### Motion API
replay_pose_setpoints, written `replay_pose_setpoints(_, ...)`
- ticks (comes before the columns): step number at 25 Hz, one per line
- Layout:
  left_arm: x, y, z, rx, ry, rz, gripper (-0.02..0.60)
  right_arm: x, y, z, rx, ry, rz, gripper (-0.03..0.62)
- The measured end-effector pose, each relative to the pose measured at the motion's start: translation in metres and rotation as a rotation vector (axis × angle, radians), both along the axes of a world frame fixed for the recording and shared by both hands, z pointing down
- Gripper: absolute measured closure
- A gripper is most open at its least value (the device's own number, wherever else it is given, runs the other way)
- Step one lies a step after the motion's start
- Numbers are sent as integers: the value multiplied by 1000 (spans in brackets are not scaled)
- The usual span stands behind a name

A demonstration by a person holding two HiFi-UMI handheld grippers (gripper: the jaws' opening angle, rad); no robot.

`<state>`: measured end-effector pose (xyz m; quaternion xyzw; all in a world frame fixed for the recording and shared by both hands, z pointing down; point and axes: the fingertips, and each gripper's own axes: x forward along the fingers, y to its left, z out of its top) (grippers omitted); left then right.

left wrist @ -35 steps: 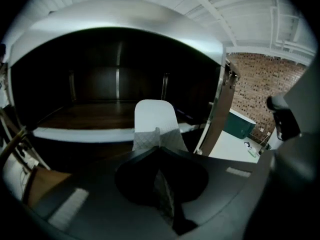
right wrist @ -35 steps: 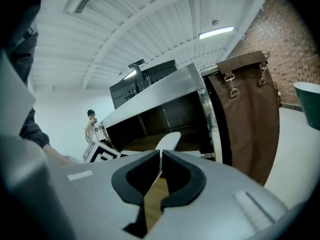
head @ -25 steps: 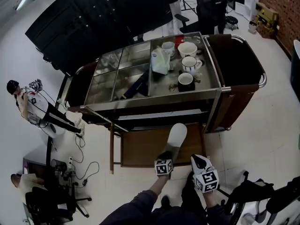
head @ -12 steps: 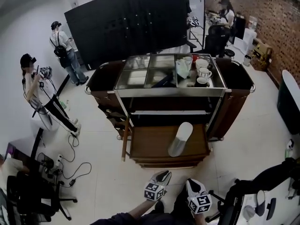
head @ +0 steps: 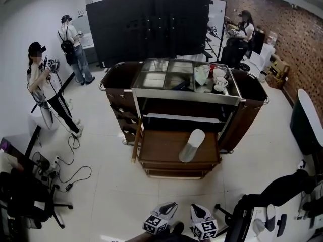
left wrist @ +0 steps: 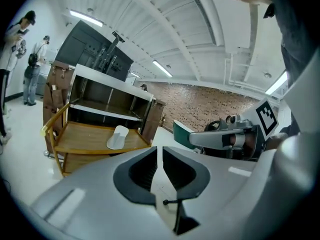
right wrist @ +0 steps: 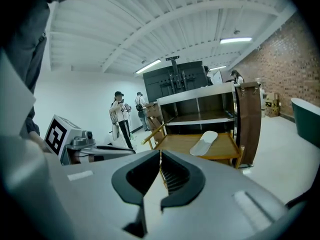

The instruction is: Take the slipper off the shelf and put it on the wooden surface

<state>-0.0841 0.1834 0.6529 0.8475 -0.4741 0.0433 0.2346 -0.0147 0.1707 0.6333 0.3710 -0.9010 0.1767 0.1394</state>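
Note:
A pale slipper (head: 192,145) lies flat on the wooden surface (head: 156,149), the pulled-out low shelf of the cart, with nothing touching it. It also shows in the left gripper view, slipper (left wrist: 118,136), and the right gripper view, slipper (right wrist: 204,142). Both grippers are far back from it at the bottom edge of the head view. My left gripper (head: 169,206) has a narrow slit between its jaws, which are closing with nothing between them (left wrist: 160,156). My right gripper (head: 198,210) has its jaws together and empty (right wrist: 160,159).
The cart (head: 187,92) has a steel top with cups (head: 218,79) and dark side bags. Two people (head: 43,92) stand at the left, another sits at the back right. Cables (head: 75,173) and a chair (head: 25,200) are at the lower left.
Both grippers have drawn back from the wooden surface toward the person; the left one was at the slipper's heel a second ago. The slipper stays where it lay. The head has lifted.

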Motion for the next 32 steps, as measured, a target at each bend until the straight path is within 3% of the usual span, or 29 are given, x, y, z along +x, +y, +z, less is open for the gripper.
replay_pose_setpoints(8,30,24,-41,87,15,-33,530,33,31,-13,38,-43,7,595)
replay_pose_setpoints(13,42,43,-36,50,76,-111,531,43,43,-5,49,-38,-16,595)
replay_pose_setpoints(21,90,46,-48,93,66,8,531,67,48,-17,99,-29,3,597)
replay_pose_setpoints(26,99,47,-55,111,56,29,531,69,53,-23,113,-39,-9,595)
replay_pose_setpoints(32,98,49,-52,105,61,-5,531,75,49,-24,116,-40,-22,595)
